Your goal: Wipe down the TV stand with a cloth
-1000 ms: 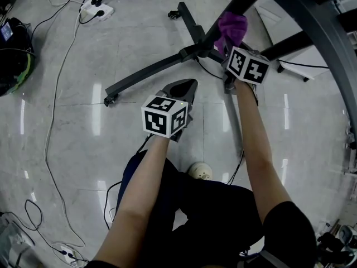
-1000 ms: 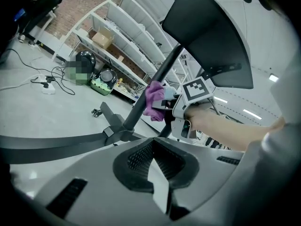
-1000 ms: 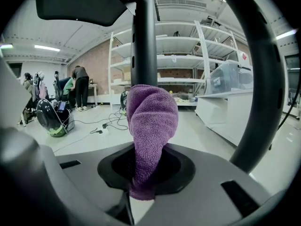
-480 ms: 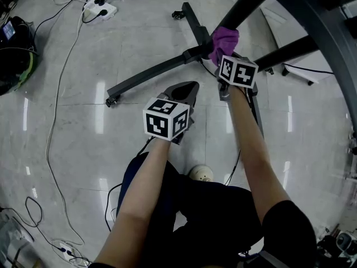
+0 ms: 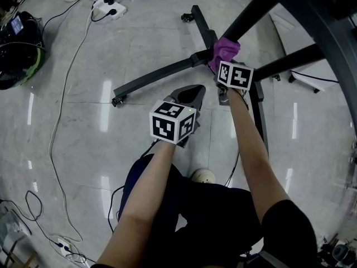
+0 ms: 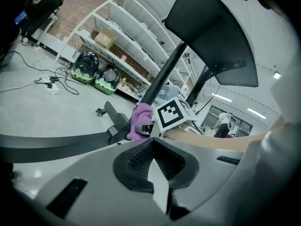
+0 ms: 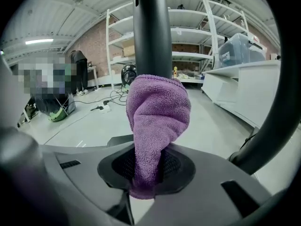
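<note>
Two grippers, left (image 5: 187, 96) and right (image 5: 226, 71), one purple cloth (image 5: 226, 50), one black TV stand (image 5: 156, 75)

Purple cloth (image 7: 157, 121) held against the black stand (image 5: 162, 74).
The cloth, a bunched purple terry, is clamped by its lower end in the right tool (image 7: 146, 168) and is laid against the stand's slanted post, just above the joint. The stand is set on the floor, with its dark legs spread out from that joint and casters seen at two ends.
</note>
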A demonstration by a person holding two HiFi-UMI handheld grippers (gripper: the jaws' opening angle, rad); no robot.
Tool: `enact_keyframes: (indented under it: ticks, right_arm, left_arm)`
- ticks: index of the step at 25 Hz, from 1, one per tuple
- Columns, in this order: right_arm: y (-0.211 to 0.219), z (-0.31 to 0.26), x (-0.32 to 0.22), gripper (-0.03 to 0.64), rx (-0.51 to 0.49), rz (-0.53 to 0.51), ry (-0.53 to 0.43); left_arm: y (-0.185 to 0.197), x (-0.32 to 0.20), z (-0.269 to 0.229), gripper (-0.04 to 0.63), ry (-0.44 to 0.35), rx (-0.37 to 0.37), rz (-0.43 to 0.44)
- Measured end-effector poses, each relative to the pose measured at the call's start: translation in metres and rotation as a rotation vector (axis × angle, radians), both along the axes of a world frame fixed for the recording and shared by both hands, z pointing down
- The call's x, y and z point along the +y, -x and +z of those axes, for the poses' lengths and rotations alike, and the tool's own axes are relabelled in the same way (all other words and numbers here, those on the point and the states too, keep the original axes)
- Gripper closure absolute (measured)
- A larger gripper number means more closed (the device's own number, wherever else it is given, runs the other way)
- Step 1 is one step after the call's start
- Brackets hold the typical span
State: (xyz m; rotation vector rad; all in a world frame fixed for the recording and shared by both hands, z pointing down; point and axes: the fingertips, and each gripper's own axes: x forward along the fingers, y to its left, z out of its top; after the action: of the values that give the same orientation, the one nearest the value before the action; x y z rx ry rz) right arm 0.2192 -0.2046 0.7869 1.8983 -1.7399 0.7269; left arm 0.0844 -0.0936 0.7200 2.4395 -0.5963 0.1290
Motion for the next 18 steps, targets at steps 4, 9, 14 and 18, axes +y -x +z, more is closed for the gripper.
enact_keyframes:
  ticks: [4, 9, 14, 18]
  right_arm:
    - [-0.001, 0.005, 0.001, 0.528, -0.005, 0.003, 0.011]
    - [-0.004, 0.005, 0.008, 0.528, 0.010, -0.006, 0.025]
    - [-0.017, -0.012, 0.021, 0.526, 0.036, 0.001, 0.002]
    - [-0.030, -0.039, 0.032, 0.528, 0.054, 0.015, -0.042]
  left_arm:
    - [0.000, 0.000, 0.002, 0.589, 0.000, -0.002, -0.002]
    - [0.000, 0.000, 0.004, 0.588, 0.006, -0.008, 0.001]
    - [-0.006, 0.006, 0.003, 0.589, 0.002, 0.003, 0.024]
    - [-0.012, 0.014, -0.004, 0.589, 0.002, 0.022, 0.045]
